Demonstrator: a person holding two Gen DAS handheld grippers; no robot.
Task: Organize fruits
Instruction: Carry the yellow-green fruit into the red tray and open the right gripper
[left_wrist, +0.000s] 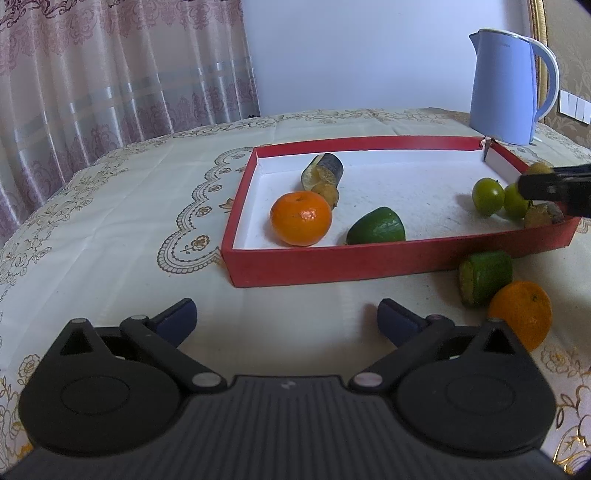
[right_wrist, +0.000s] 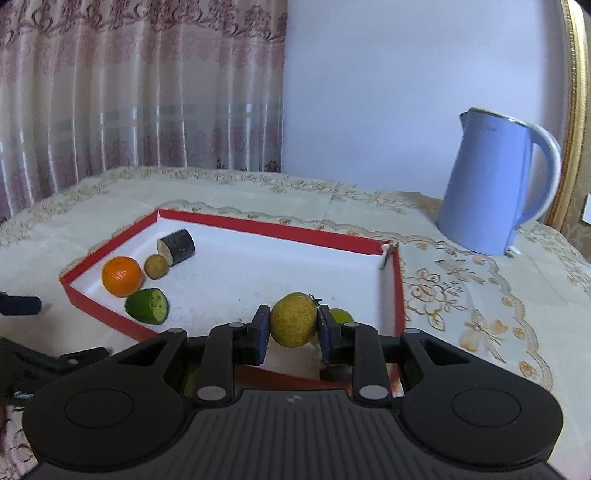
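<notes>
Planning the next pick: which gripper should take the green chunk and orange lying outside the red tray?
Left gripper: open, empty, near the green chunk and orange. Right gripper holds a yellow-green fruit.

No text, brand or number can be read. The pale blue plastic electric kettle (right_wrist: 491, 184) bears a small dark mark just below its rim near the spout, too blurred to make out. The black gripper housings each carry a tiny pale emblem, not lettering.

Soft bluish daylight, fisheye bending, dark corners
</notes>
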